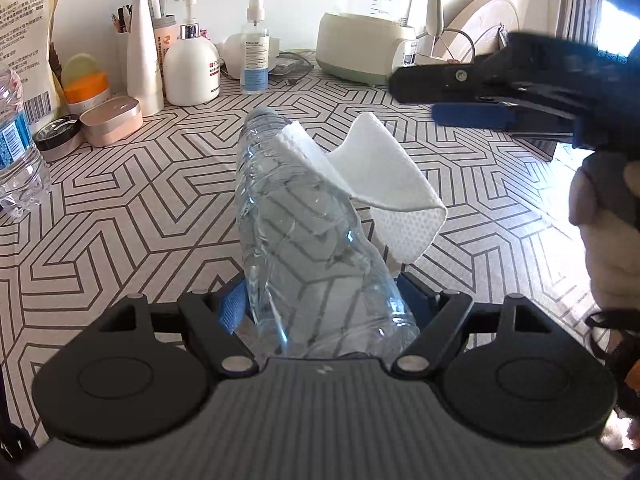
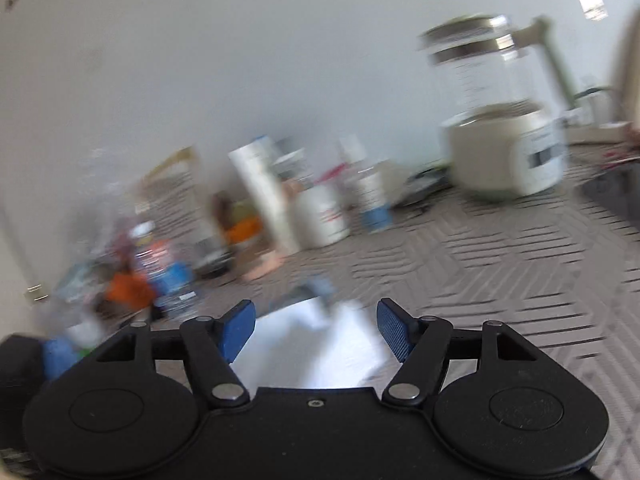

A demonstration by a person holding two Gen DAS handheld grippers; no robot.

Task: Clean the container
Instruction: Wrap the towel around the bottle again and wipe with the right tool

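Clamped between the blue-padded fingers (image 1: 231,307) of the left gripper (image 1: 324,304), a clear plastic bottle (image 1: 296,216) points away toward the far edge of the patterned surface (image 1: 132,200), held above it. Draped over the bottle's upper side is a folded white wipe (image 1: 384,176), one flap hanging off to the right. Beyond it, the right gripper (image 2: 316,330) hovers apart from the wipe, its fingers spread with nothing between them; its own view is blurred, with the white wipe (image 2: 316,344) showing pale below. Along the far edge stand a pump bottle (image 1: 191,68), a spray bottle (image 1: 255,52) and a glass kettle (image 1: 372,20) on its cream base
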